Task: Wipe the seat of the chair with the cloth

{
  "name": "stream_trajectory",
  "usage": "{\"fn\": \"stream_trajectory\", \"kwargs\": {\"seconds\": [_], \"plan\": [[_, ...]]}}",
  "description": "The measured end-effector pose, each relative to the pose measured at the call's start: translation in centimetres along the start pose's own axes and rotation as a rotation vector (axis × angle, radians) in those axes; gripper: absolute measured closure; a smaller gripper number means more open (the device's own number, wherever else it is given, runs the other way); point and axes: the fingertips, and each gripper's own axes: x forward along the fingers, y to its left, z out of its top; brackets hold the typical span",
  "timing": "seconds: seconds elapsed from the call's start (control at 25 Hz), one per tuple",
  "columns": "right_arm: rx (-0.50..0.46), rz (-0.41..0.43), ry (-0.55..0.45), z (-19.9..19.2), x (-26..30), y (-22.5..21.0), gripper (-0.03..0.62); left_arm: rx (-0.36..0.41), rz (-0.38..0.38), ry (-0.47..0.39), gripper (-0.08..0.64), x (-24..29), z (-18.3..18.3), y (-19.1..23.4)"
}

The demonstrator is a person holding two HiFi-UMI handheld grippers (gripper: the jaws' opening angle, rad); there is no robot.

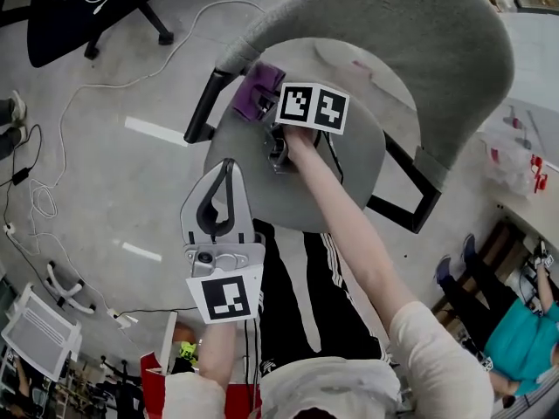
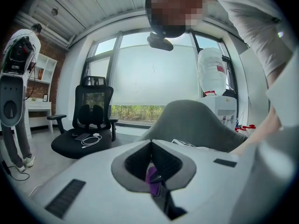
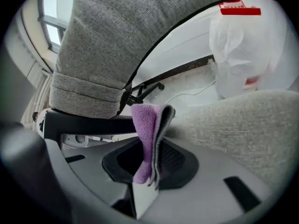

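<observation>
My right tongs (image 1: 265, 107) are clamped on the purple cloth (image 1: 256, 85), down at the far left corner of the grey seat (image 1: 358, 147); the corner sits just beside the black armrest (image 1: 205, 103) and under the end of the curved backrest (image 1: 410, 33). Along those tongs (image 3: 152, 171) the cloth (image 3: 147, 139) stands folded and upright between the jaws, its top sticking out past them; the seat (image 3: 243, 120) fills the right side, the backrest (image 3: 117, 41) arches overhead and the armrest (image 3: 84, 122) crosses on the left. I cannot tell whether the cloth is pressed flat on the fabric. A white plastic bag (image 3: 243, 45) shows beyond the chair.

My left tongs (image 1: 229, 166) hang apart from the work, over the near left edge of the seat; their tips meet and they carry nothing. In their own view (image 2: 150, 143) the pads touch at the tips with a hollow behind them, and a bit of purple (image 2: 152, 176) shows through that hollow. A black office chair (image 2: 88, 125) stands off to the left by the window; the grey backrest (image 2: 196, 125) rises straight ahead.
</observation>
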Motion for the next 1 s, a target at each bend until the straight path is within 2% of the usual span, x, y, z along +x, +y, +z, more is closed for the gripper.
{"fn": "stream_trajectory", "kwargs": {"seconds": [0.44, 1.0], "plan": [[0.01, -0.018, 0.038, 0.1, -0.5, -2.1, 0.506, 0.006, 0.007, 0.032, 0.548, 0.4, -1.0, -0.2], [-0.012, -0.191, 0.03, 0.2, -8.1, -10.2, 0.505, 0.03, -0.063, 0.044, 0.548, 0.6, 0.2, -4.0]]}}
